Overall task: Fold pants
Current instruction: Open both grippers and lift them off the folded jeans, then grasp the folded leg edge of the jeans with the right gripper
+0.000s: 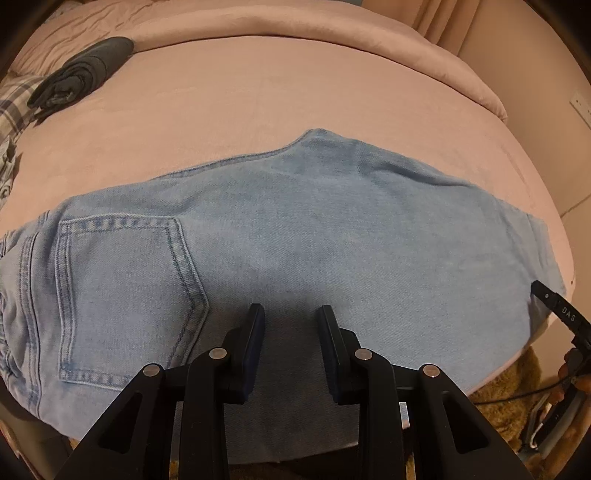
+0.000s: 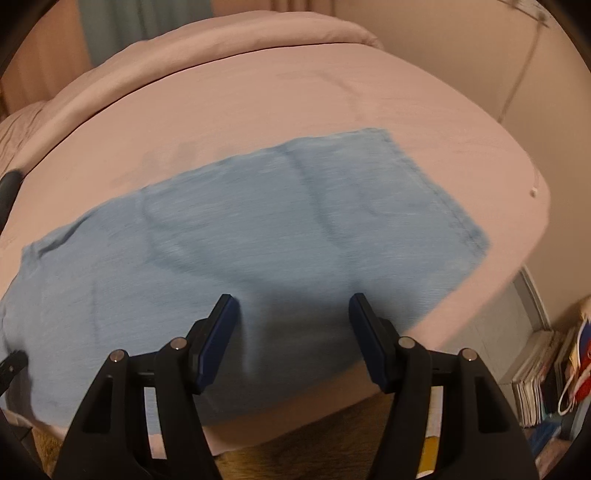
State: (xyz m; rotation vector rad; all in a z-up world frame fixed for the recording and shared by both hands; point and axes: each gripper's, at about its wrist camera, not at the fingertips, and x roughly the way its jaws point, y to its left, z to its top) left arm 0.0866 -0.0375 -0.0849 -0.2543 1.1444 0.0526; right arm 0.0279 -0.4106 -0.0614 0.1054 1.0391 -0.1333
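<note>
Light blue jeans (image 1: 295,229) lie flat across the near side of a pink bed (image 1: 258,88), folded lengthwise with a back pocket (image 1: 122,295) facing up at the left. My left gripper (image 1: 291,314) is open and empty just above the jeans near their front edge. In the right wrist view the leg end of the jeans (image 2: 295,221) lies across the bed (image 2: 295,92), the hem at the right. My right gripper (image 2: 291,301) is open wide and empty above the leg near the front edge. Its tip also shows in the left wrist view (image 1: 554,302).
A dark folded garment (image 1: 85,70) and plaid fabric (image 1: 14,107) lie at the far left of the bed. A rolled pink duvet (image 1: 332,33) runs along the back. A brown rug (image 2: 332,443) lies below the bed's front edge. Books and bags (image 2: 554,373) stand at the right.
</note>
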